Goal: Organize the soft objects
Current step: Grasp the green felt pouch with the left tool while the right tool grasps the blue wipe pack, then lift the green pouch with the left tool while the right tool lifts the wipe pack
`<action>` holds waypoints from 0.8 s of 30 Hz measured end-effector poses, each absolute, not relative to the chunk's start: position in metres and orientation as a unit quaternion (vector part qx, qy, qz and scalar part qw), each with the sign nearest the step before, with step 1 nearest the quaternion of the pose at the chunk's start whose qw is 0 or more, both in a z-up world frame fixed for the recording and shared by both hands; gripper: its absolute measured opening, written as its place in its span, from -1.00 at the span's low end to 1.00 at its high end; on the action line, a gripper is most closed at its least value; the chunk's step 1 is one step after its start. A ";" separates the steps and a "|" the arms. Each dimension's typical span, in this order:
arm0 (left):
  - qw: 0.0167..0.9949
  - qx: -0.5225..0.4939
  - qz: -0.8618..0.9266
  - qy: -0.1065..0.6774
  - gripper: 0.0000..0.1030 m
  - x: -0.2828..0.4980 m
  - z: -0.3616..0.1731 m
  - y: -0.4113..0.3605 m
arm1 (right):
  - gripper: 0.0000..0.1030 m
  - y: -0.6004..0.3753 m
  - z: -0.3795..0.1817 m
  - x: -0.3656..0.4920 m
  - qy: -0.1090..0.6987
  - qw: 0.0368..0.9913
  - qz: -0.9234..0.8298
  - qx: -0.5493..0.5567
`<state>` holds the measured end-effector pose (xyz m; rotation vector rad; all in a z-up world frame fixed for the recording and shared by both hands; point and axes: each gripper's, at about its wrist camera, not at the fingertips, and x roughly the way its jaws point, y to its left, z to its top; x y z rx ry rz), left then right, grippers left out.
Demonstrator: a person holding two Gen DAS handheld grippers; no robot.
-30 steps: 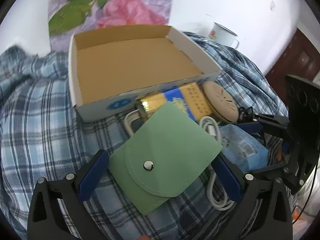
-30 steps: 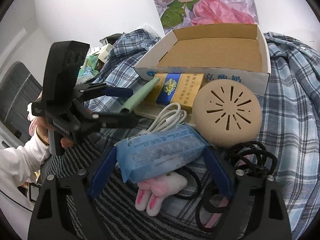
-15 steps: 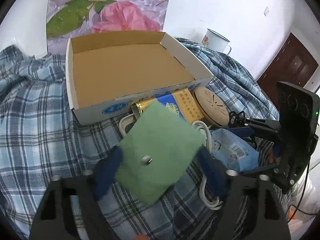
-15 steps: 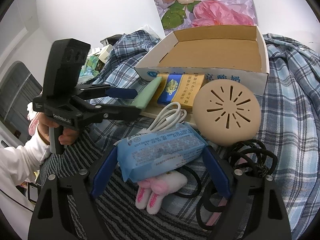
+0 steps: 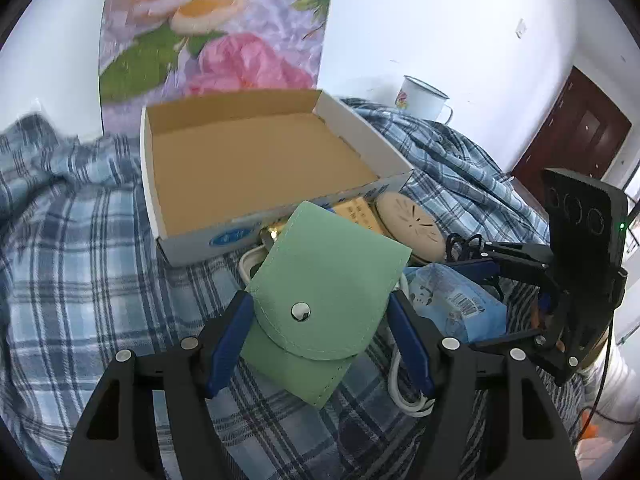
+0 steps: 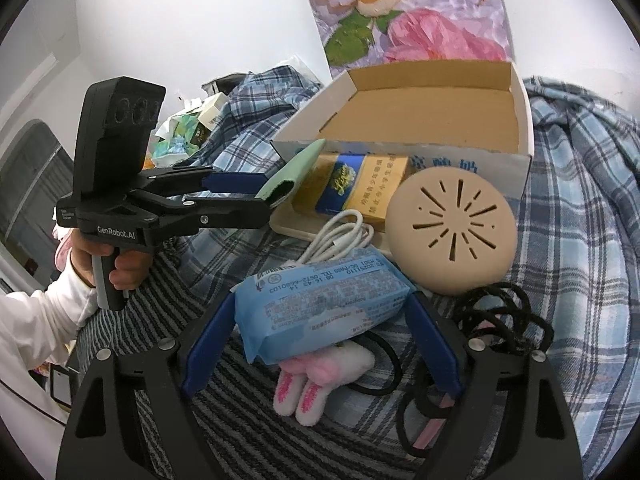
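The left gripper [image 5: 320, 332] has just been closing its blue jaws on a flat green felt pouch with a metal snap [image 5: 320, 300], now clamped and lifted clear of the plaid cloth [image 5: 80, 280], in front of the open cardboard box [image 5: 256, 168]. The right gripper [image 6: 320, 332] brackets a light-blue plastic tissue pack [image 6: 320, 304]; its pads seem to touch the ends, though a grip is unclear.

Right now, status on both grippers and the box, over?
Left gripper shut on green pouch, jaws just closed in, pouch lifted. Right gripper astride blue tissue pack, grip unclear. Cardboard box ahead, nothing inside, path clear.
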<state>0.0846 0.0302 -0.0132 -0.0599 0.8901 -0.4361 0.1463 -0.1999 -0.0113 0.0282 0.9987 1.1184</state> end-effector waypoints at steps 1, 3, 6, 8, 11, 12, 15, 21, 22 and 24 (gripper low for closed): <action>0.882 -0.024 -0.209 0.422 0.37 0.082 -0.010 0.029 | 0.65 -0.200 -0.010 0.145 0.449 0.734 0.510 0.010; 0.886 -0.018 -0.210 0.413 0.37 0.079 -0.005 0.026 | 0.65 -0.199 -0.006 0.142 0.438 0.738 0.513 0.004; 0.890 -0.014 -0.212 0.404 0.37 0.077 0.001 0.024 | 0.59 -0.200 0.000 0.137 0.421 0.749 0.512 -0.006; 0.893 -0.011 -0.211 0.398 0.37 0.074 0.006 0.023 | 0.59 -0.202 0.004 0.134 0.408 0.758 0.509 -0.012; 0.898 -0.008 -0.213 0.386 0.37 0.071 0.016 0.021 | 0.57 -0.206 0.011 0.132 0.390 0.768 0.507 -0.011; 0.901 -0.006 -0.212 0.380 0.37 0.069 0.021 0.020 | 0.56 -0.208 0.013 0.133 0.386 0.772 0.505 -0.011; 0.908 0.002 -0.210 0.362 0.37 0.064 0.035 0.018 | 0.53 -0.212 0.019 0.134 0.374 0.781 0.500 -0.012; 0.922 0.013 -0.202 0.330 0.37 0.056 0.063 0.018 | 0.53 -0.227 0.056 0.134 0.327 0.810 0.486 -0.018; 0.925 0.016 -0.200 0.323 0.37 0.055 0.068 0.018 | 0.53 -0.228 0.063 0.134 0.319 0.816 0.482 -0.022; 0.929 0.018 -0.197 0.312 0.37 0.054 0.078 0.019 | 0.53 -0.232 0.081 0.136 0.299 0.828 0.474 -0.031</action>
